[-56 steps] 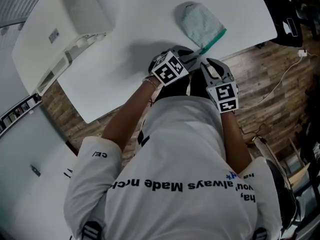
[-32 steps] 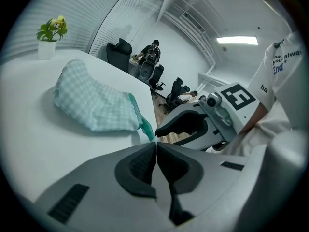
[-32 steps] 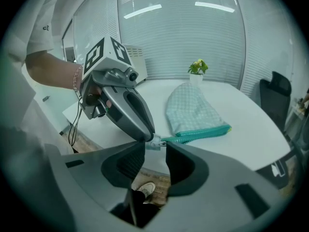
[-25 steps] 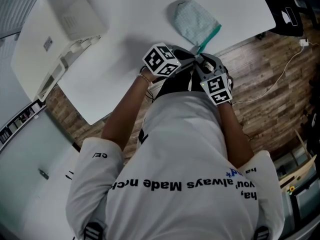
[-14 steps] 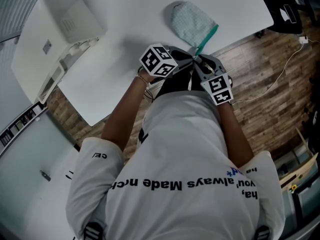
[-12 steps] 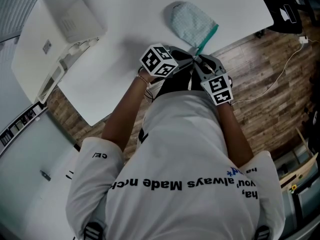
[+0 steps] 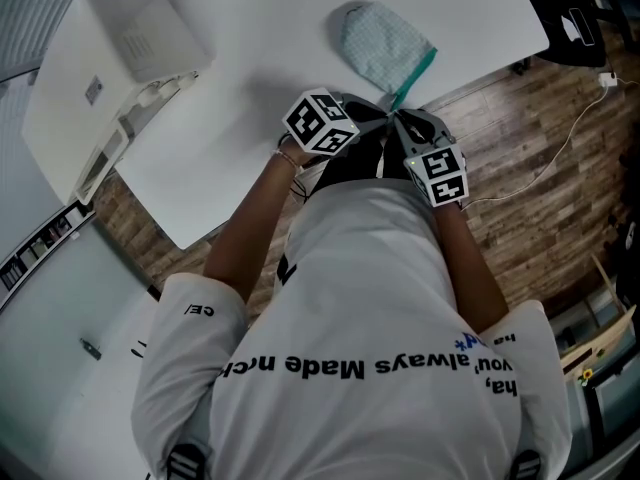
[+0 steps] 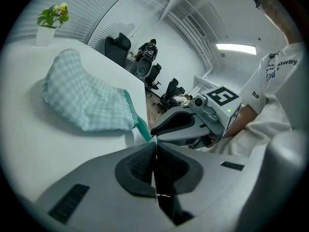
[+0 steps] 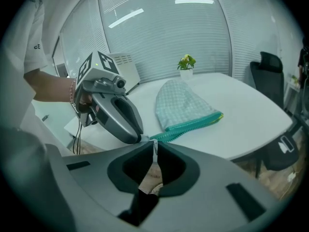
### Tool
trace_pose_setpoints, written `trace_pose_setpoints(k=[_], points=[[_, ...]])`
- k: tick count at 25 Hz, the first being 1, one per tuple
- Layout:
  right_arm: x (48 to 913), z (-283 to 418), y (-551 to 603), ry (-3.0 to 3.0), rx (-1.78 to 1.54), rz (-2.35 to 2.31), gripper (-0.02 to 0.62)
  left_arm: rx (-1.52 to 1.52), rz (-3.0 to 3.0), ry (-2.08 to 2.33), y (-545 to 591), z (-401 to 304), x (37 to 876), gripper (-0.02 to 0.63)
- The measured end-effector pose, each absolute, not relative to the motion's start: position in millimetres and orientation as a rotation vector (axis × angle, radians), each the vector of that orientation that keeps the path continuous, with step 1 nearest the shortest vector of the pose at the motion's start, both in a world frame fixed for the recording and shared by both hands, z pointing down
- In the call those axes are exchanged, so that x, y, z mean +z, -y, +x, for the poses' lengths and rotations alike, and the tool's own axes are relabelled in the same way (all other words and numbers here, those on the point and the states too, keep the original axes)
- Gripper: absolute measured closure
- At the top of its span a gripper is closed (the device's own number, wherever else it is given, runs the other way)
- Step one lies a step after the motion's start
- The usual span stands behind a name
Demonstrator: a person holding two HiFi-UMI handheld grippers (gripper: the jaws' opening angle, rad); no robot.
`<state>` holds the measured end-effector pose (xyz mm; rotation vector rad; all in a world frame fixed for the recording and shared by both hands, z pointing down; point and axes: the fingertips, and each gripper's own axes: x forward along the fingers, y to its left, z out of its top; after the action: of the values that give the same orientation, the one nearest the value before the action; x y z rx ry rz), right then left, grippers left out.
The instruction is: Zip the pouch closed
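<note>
White table (image 7: 260,58): right tongs (image 9: 154,150), wide earlier, closing on pouch (image 9: 183,105) zipper pull (image 9: 154,143).

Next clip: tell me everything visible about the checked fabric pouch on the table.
The pale green checked fabric pouch lies flat and slack on the white table, near its edge. A teal zipper runs along one side. The left gripper is shut on the zipper's tail end; the right gripper's jaws are closing on a small pale pull tab beside it.
</note>
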<state>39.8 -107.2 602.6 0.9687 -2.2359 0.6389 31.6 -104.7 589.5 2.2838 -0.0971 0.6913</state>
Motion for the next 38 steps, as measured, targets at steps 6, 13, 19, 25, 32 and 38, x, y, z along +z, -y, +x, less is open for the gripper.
trace_pose_setpoints(k=[6,13,19,25,32,38], points=[[606,37,102,2.233,0.609,0.950,0.583,0.697,2.290,0.114,104,30,590,0.581],[602,33,100,2.223,0.566,0.935,0.584,0.741,2.310,0.131,100,25,591,0.583],[604,30,99,2.208,0.545,0.933,0.584,0.774,2.318,0.141,98,21,593,0.583],[606,29,100,2.190,0.538,0.945,0.584,0.801,2.319,0.148,97,18,595,0.583],[608,36,102,2.171,0.566,0.982,0.586,0.827,2.314,0.136,92,15,598,0.583],[608,35,104,2.166,0.548,0.979,0.586,0.820,2.308,0.148,93,13,596,0.583]])
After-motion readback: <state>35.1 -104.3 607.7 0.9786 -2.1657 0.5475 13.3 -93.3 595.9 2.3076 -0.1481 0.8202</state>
